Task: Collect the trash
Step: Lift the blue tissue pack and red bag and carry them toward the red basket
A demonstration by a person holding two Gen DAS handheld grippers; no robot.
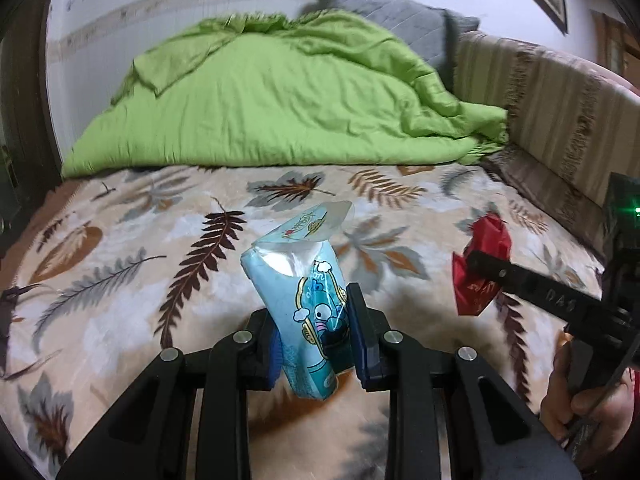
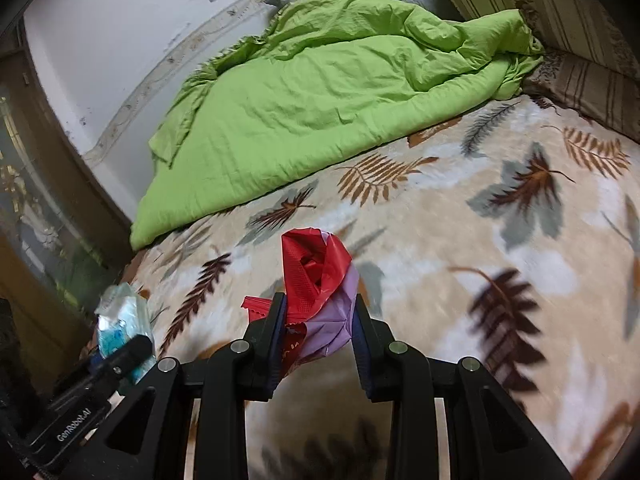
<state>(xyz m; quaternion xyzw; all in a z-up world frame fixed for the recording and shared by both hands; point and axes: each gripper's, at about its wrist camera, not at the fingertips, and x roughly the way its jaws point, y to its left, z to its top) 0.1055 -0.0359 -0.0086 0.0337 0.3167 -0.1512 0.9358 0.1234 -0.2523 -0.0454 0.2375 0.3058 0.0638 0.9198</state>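
Left gripper is clamping the upright tissue pack; right gripper is clamping the red wrapper, both lifted above the blanket.

Blue tissue pack and red wrapper both held aloft.

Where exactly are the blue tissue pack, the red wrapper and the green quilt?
blue tissue pack [image 1: 308,300]: left wrist view, cartoon-printed front.
red wrapper [image 2: 308,276]: right wrist view, crumpled red upper part.
green quilt [image 1: 280,96]: left wrist view, broad middle.
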